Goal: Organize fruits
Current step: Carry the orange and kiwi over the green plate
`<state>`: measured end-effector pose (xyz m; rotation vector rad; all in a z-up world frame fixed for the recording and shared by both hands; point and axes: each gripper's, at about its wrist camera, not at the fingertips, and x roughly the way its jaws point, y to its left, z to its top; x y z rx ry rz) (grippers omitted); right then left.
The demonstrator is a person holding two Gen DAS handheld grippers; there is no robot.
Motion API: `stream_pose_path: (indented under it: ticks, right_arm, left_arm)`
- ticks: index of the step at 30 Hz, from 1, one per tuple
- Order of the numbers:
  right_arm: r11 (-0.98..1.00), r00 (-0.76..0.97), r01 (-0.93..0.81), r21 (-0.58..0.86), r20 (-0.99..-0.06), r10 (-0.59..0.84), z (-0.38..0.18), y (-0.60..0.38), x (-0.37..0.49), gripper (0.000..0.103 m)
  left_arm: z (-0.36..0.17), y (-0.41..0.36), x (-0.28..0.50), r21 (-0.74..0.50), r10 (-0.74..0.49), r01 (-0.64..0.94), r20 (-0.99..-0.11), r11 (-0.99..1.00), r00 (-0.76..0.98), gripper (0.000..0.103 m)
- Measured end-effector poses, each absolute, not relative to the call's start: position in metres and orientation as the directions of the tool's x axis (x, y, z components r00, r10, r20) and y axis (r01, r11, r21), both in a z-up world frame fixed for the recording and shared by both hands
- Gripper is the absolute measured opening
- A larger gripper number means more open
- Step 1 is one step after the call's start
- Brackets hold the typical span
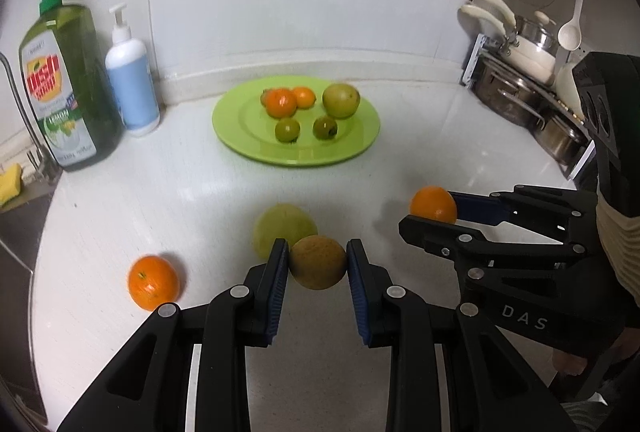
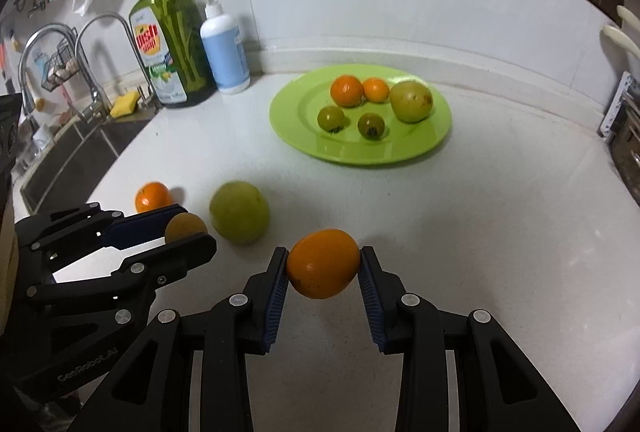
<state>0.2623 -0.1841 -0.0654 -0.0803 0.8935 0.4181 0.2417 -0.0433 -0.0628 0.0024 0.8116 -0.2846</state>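
Observation:
My left gripper [image 1: 318,264] is shut on a small brownish round fruit [image 1: 318,262], held just above the white counter; it shows too in the right wrist view as the brownish fruit [image 2: 185,227]. My right gripper [image 2: 323,264] is shut on an orange [image 2: 323,263], seen from the left wrist as the orange [image 1: 433,204]. A large yellow-green fruit [image 2: 239,212] and a loose orange [image 1: 153,283] lie on the counter near the left gripper. Farther back, a green plate [image 1: 352,147] carries two oranges, a big green fruit and two small green fruits.
A green dish-soap bottle [image 1: 68,87] and a white-and-blue pump bottle [image 1: 132,87] stand at the back left by the sink [image 2: 80,151] and taps. Pots on a rack [image 1: 520,83] fill the back right. A white wall runs behind the plate.

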Motion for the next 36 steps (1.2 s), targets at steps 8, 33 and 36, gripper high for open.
stream_pose_path:
  ticks: [8,33,36]
  right_arm:
    - [0.928,0.608,-0.361,0.095,-0.730,0.311,-0.037,-0.184,0.258,0.036]
    - [0.943,0.675,-0.320,0.095,-0.675,0.298,0.005,-0.161,0.324,0.036]
    - [0.943,0.675,-0.323,0.086,-0.678,0.293,0.005,-0.157,0.338,0.036]
  left_arm:
    - [-0.033,-0.038,0.246,-0.093,-0.261,0.270,-0.670,0.958,0.695,0.030]
    - [0.011,-0.018,0.317,-0.053,-0.253,0.283,-0.629,0.958,0.735,0.030]
    - [0.011,-0.015,0.334,-0.060,-0.255,0.282,-0.636,0.957,0.728,0.030]
